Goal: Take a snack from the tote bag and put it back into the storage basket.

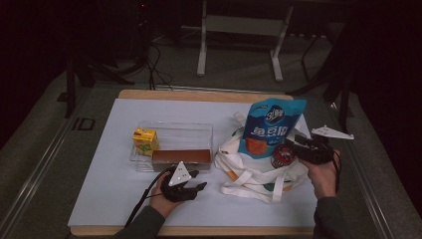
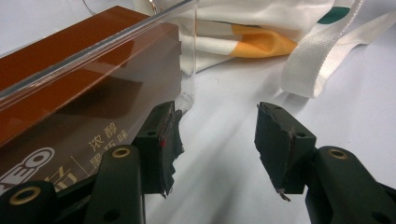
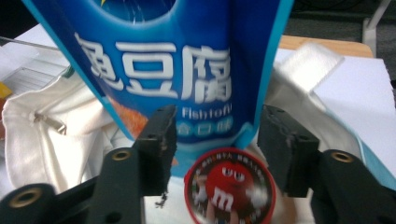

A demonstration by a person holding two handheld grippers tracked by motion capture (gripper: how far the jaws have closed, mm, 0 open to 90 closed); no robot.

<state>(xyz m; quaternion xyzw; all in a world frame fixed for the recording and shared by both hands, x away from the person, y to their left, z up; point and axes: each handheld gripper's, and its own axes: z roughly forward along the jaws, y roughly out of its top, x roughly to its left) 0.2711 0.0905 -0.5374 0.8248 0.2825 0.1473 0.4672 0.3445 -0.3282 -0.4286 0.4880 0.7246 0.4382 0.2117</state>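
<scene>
Right gripper (image 1: 297, 143) sits at the far right of the table, held in the person's right hand (image 1: 323, 174), its jaws spread and pinching nothing; between and just beyond them lies a small round tin (image 3: 229, 191) with a red lid and a cartoon candy face, and the pads stand clear of it on both sides; right behind the tin stands a tall blue snack bag (image 1: 267, 127) with white lettering, upright and leaning a little, its lower end tucked into a white cloth tote bag (image 1: 246, 172) that lies crumpled on the white sheet, straps trailing toward the near edge.

Left gripper (image 1: 191, 186) rests low near the front of the table in the person's left hand (image 1: 161, 196), jaws likewise spread with only bare white sheet between them; its left pad (image 2: 166, 140) is just beside the near corner of a clear plastic box (image 1: 209, 130), whether touching I cannot tell; inside that box a long brown carton (image 1: 180, 156) lies along the near wall, and a small yellow drink carton (image 1: 145, 140) stands at the far left end; the tote bag lies just right of the box.
</scene>
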